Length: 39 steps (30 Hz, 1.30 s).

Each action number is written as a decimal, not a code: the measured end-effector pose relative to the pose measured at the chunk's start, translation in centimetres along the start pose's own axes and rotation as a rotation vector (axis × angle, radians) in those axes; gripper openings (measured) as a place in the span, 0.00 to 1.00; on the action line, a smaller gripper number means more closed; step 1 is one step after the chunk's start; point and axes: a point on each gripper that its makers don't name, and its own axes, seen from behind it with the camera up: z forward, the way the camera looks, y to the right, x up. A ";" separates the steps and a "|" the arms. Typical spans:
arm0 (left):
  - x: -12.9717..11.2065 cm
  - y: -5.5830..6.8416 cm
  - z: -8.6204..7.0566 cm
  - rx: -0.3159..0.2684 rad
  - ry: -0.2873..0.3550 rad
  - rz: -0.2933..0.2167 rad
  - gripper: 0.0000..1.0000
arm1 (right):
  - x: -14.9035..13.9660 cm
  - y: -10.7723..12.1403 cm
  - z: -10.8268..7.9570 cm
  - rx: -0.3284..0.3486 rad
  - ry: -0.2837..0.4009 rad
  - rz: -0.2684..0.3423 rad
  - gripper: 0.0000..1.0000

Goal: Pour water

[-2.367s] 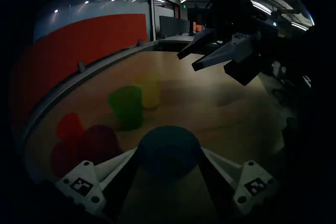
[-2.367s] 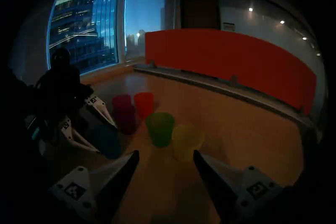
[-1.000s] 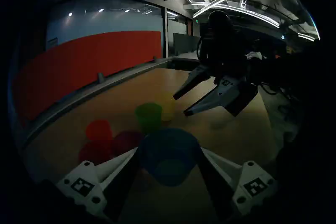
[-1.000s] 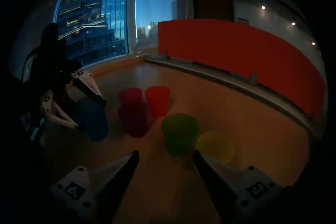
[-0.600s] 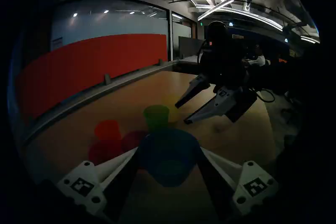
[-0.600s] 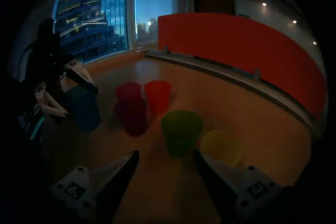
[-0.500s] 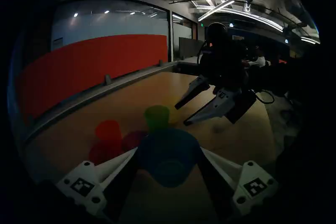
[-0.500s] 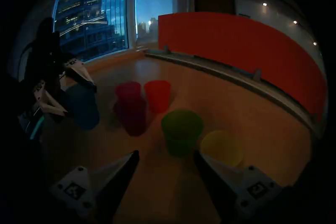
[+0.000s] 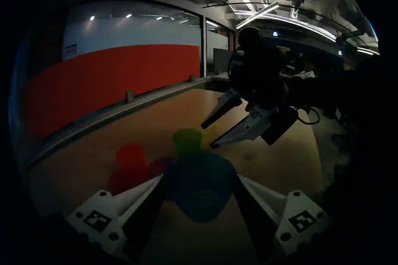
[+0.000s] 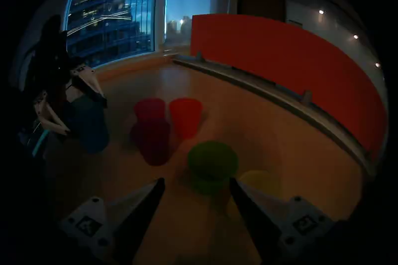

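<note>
one blue cup (image 9: 200,196) clamped in left gripper (image 9: 199,178) jaws; right gripper (image 10: 195,181) jaws spread, table (image 10: 283,135) wide beyond.

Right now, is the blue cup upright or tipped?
Upright. The blue cup, held by the left gripper, has its wide mouth on top and its base down.

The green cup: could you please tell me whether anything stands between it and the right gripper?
Nothing visible does. The green cup sits directly ahead of the open right gripper, with the yellow cup beside it, close to one finger.
</note>
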 end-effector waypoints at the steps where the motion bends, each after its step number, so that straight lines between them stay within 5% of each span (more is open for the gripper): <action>1: 0.0 0.0 -0.1 0.001 0.001 0.000 0.87 | 0.2 0.1 0.1 0.001 -0.001 -0.003 0.97; 18: 0.2 -0.6 -1.3 0.015 0.014 -0.011 0.87 | 2.8 1.9 2.6 0.010 -0.022 -0.028 0.97; 39: -0.3 -1.1 -1.6 0.025 0.012 -0.016 0.87 | 2.2 2.3 4.2 0.015 -0.053 -0.032 0.97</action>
